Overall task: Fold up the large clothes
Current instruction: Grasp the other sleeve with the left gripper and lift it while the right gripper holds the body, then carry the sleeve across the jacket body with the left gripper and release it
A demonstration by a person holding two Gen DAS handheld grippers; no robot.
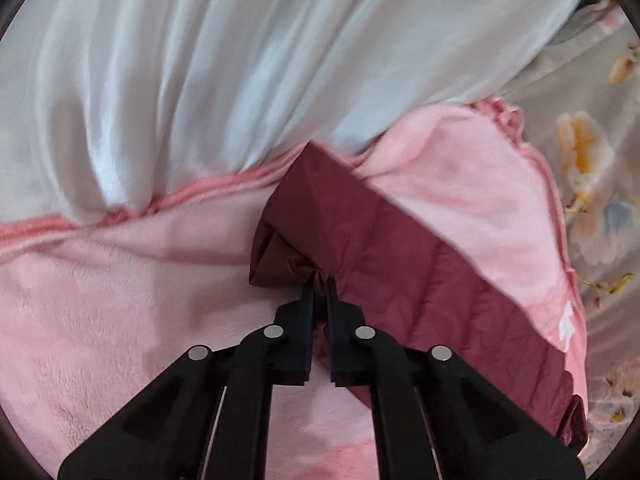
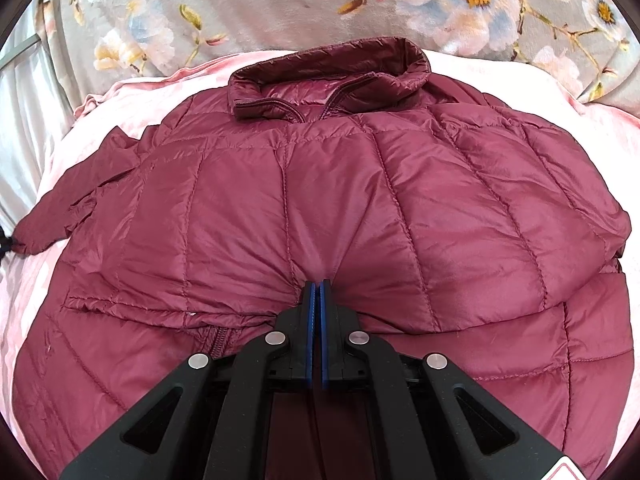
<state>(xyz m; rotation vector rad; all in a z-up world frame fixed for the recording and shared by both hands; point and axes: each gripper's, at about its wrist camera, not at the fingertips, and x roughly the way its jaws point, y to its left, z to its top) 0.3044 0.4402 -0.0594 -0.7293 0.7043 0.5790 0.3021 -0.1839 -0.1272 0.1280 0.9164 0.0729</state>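
My left gripper [image 1: 319,286] pinches the sleeve end [image 1: 288,248] and my right gripper [image 2: 319,286] is clamped on the maroon puffer jacket [image 2: 320,200], spread across the pink blanket [image 1: 120,300] on the bed, with hardly any folding done.

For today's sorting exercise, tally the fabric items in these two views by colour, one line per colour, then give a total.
Maroon: 1, the quilted jacket
Pink: 1, the fleece blanket
White: 1, the satin sheet
Grey floral: 1, the bedspread
Total: 4
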